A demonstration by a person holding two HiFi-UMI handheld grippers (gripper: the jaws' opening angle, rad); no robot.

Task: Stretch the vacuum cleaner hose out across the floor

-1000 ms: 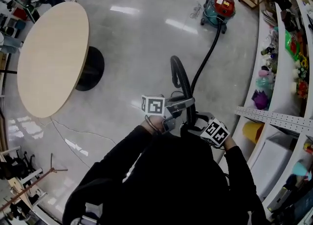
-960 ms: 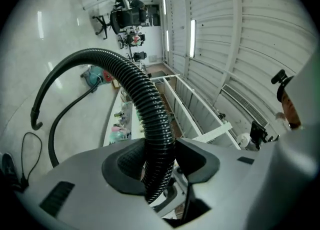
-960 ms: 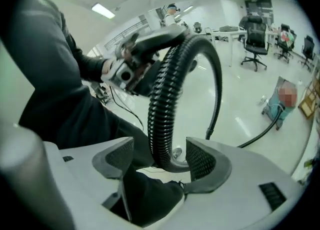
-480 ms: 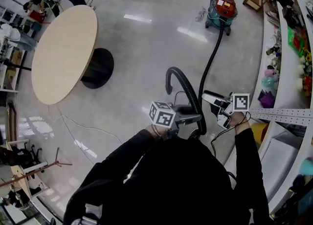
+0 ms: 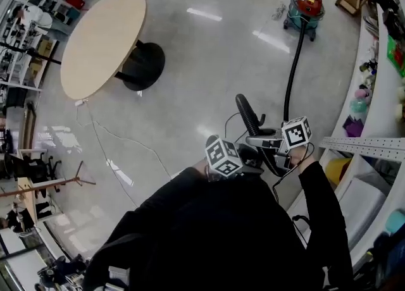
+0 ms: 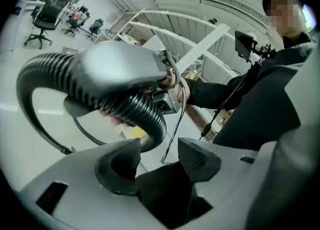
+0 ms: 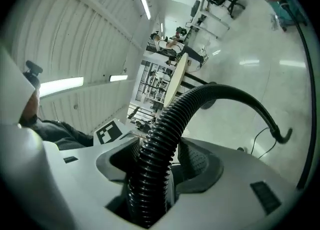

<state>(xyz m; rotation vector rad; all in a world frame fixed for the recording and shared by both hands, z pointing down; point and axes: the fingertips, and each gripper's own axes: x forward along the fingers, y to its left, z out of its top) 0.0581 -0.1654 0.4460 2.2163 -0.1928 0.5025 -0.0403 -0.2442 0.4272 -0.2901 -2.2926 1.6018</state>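
A glossy grey floor (image 5: pixel 209 49) fills the frame, with a round tabletop (image 5: pixel 104 37) at upper left and a vacuum (image 5: pixel 305 6) at upper right. The black hose (image 5: pixel 292 71) runs down from the vacuum to right of centre, where it loops up beside both tools. The right hand-held gripper (image 7: pixel 157 156) clamps the ribbed hose, its jaws having just been closing on it. The left hand-held gripper (image 6: pixel 159 154) is released: its jaws have just been opening, with nothing between them, and the hose arches just beyond its tips.
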